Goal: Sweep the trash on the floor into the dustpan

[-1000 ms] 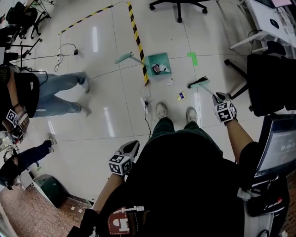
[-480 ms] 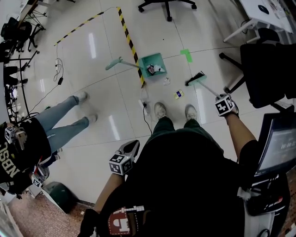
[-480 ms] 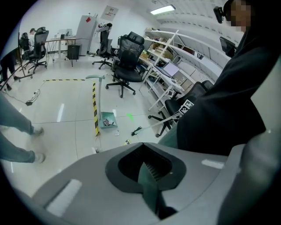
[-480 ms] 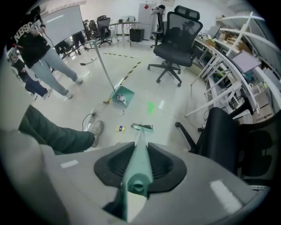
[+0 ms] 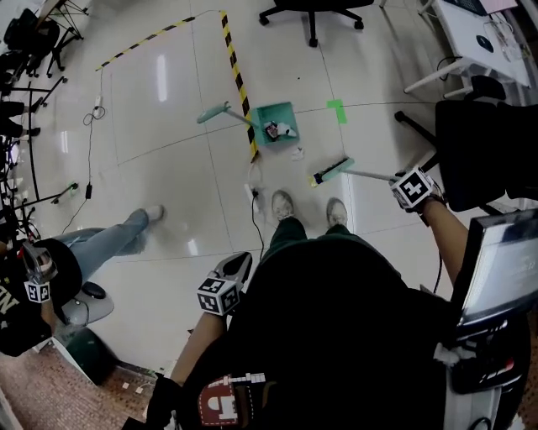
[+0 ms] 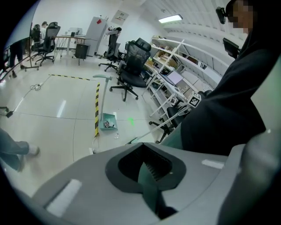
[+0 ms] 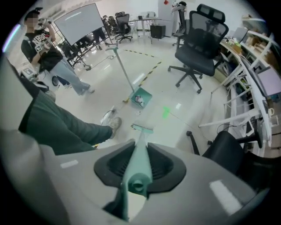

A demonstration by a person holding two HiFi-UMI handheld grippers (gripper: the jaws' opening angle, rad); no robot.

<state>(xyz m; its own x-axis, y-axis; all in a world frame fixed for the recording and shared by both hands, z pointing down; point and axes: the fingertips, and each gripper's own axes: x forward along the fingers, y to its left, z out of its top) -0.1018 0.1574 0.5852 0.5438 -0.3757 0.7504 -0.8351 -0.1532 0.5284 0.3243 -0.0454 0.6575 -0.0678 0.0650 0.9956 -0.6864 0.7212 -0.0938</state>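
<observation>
The right gripper (image 7: 139,144) is clamped on the broom (image 5: 330,172): its 2 jaws pinch the teal shaft (image 7: 137,171), whose capped end sticks out toward the camera in the right gripper view. From there the shaft runs down and away to the broom's head on the floor. In the head view that head lies on the pale tiles just beyond the person's right shoe (image 5: 336,212), set at a slant with its left end nearer the person. The left gripper (image 6: 141,144) hangs at the person's left side, well apart from the broom. Its 2 jaws are pressed together at the tips with nothing between them. The dustpan (image 5: 273,113), also teal, sits farther out and left of the broom head, and its long handle (image 5: 217,111) stands up from it, as both gripper views show. Some trash (image 5: 278,130) lies inside the pan. 1 small pale scrap (image 5: 296,154) lies on the floor between the dustpan and the broom head, touching neither. A yellow-and-black tape (image 5: 238,80) runs from far off down along the dustpan's left side. A cable (image 5: 254,210) trails from the tape's near end toward the left shoe (image 5: 282,204). A green mark (image 5: 336,110) sits on the tiles just right of the dustpan. An office chair (image 5: 313,13) stands far off, and a black chair (image 5: 483,151) is at right, close to the right gripper. At left, another person's leg (image 5: 109,242) in jeans crosses the tiles.
</observation>
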